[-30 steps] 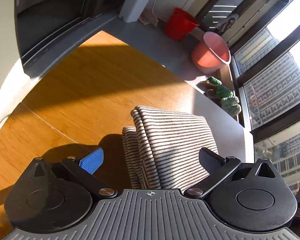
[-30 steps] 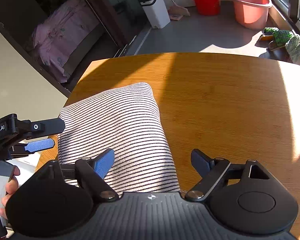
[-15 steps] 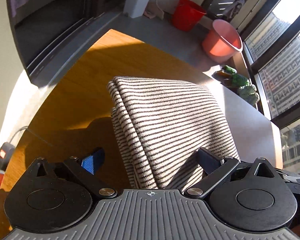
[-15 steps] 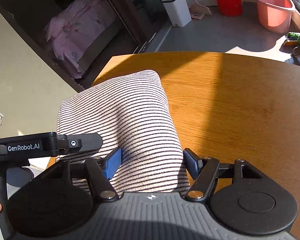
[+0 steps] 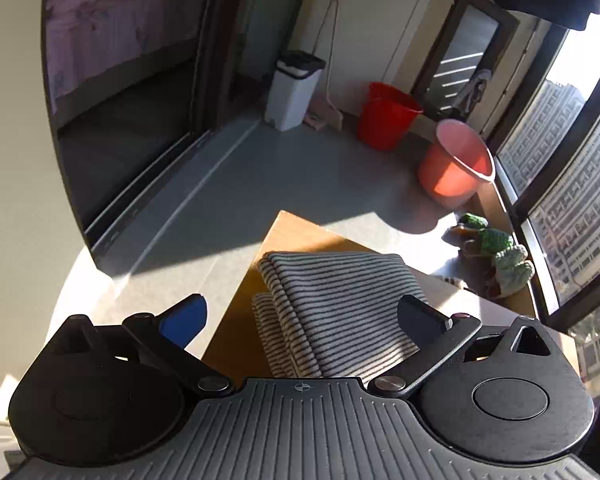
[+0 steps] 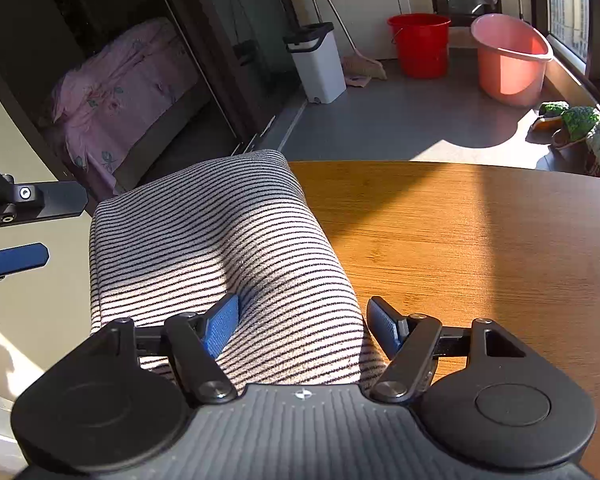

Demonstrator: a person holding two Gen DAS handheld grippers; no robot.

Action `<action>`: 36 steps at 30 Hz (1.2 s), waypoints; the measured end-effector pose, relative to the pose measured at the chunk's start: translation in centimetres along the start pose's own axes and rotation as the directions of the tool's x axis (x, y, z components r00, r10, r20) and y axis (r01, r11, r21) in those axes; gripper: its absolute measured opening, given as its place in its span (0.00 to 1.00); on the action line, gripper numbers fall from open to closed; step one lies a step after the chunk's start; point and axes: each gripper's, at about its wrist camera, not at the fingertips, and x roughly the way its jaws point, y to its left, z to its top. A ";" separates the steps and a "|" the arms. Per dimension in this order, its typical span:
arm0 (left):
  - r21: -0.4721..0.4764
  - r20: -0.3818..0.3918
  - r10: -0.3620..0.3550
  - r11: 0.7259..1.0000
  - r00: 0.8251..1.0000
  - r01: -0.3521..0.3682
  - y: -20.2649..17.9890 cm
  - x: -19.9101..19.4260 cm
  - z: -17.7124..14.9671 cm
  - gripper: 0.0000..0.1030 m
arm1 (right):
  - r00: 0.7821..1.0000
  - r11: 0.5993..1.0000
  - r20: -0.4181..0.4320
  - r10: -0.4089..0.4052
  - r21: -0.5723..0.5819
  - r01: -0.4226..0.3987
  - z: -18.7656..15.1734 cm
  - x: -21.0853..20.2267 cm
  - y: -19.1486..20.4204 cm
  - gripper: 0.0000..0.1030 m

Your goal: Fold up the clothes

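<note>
Striped knit garment (image 6: 220, 240), folded at table (image 6: 480, 248) corner: soft, light, floppy. Best pinched at layered edge. Right gripper (image 6: 302, 322) opening astride it; left gripper (image 5: 300, 320) apart, empty.

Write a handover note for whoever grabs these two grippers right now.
Left gripper: fingers spread wide, empty, beside the left edge of the folded black-and-white striped cloth.
Right gripper: fingers straddle the cloth's near right end and are opening; the right finger stands off it, so nothing is gripped.
Cloth: folded into a thick layered bundle at the left corner of the round wooden table, its left side reaching the table's edge.
Done: the folds look finished.
Left: probably just draw both grippers away, nudging the bundle inward if it overhangs.
</note>
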 end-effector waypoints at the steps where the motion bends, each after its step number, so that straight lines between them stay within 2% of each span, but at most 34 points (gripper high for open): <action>1: -0.008 -0.020 -0.064 0.998 0.998 0.064 0.0 -0.2 -0.3 1.00 | 1.000 1.000 0.009 -0.022 0.012 0.022 -0.5 -0.3 0.1 0.70; 4: 0.011 -0.087 -0.208 0.978 0.974 0.210 -1.0 0.9 -1.1 1.00 | 0.996 0.997 0.039 -0.081 0.008 0.081 -1.4 -0.8 0.9 0.70; 7: 0.079 -0.137 -0.183 0.978 0.974 0.195 -2.4 2.9 -1.6 1.00 | 0.991 0.993 0.055 -0.119 -0.010 0.120 -1.8 -1.2 1.6 0.70; 12: 0.038 -0.186 -0.181 0.981 0.966 0.191 -1.8 7.1 -1.2 1.00 | 0.987 0.990 0.076 -0.138 -0.029 0.141 -2.5 -1.5 1.9 0.71; 15: 0.077 -0.180 -0.200 0.973 0.963 0.217 -2.4 8.8 -0.4 1.00 | 0.982 0.984 0.100 -0.158 -0.067 0.166 -2.3 -1.1 2.1 0.77; 18: 0.133 -0.187 -0.171 0.971 0.967 0.197 -3.4 10.3 0.2 1.00 | 0.978 0.976 0.120 -0.171 -0.118 0.185 -1.4 -0.4 2.0 0.81; 22: 0.098 -0.258 -0.153 0.978 0.954 0.183 -2.9 11.8 -0.2 0.98 | 0.972 0.964 0.136 -0.192 -0.158 0.213 -0.1 0.3 1.5 0.87; 26: 0.091 -0.282 -0.158 0.977 0.946 0.190 -2.0 12.0 -1.0 0.98 | 0.973 0.962 0.131 -0.192 -0.170 0.213 1.0 0.8 0.7 0.92; 29: 0.083 -0.277 -0.167 0.977 0.946 0.197 -1.4 11.5 -1.1 0.98 | 0.985 0.980 0.109 -0.136 -0.129 0.150 2.1 0.3 0.0 0.91; 31: 0.058 -0.254 -0.178 0.978 0.951 0.198 -0.8 10.5 -1.1 0.98 | 0.990 0.992 0.104 -0.096 -0.073 0.104 2.7 -0.7 -0.7 0.87; 32: 0.038 -0.238 -0.186 0.979 0.953 0.200 -0.4 10.0 -1.0 0.98 | 0.992 0.994 0.100 -0.079 -0.061 0.086 3.1 -1.0 -1.1 0.79; 33: 0.019 -0.232 -0.195 0.979 0.953 0.205 -0.1 9.6 -1.0 0.98 | 0.993 0.997 0.101 -0.064 -0.042 0.069 3.4 -1.2 -1.5 0.64; 35: -0.022 -0.217 -0.218 0.976 0.952 0.218 0.6 8.7 -1.5 0.98 | 0.995 0.999 0.085 -0.049 0.001 0.049 4.2 -1.1 -2.1 0.52; 36: -0.026 -0.225 -0.225 0.974 0.948 0.225 0.8 8.7 -1.8 0.98 | 0.996 0.999 0.081 -0.049 0.026 0.047 4.6 -0.7 -2.5 0.52</action>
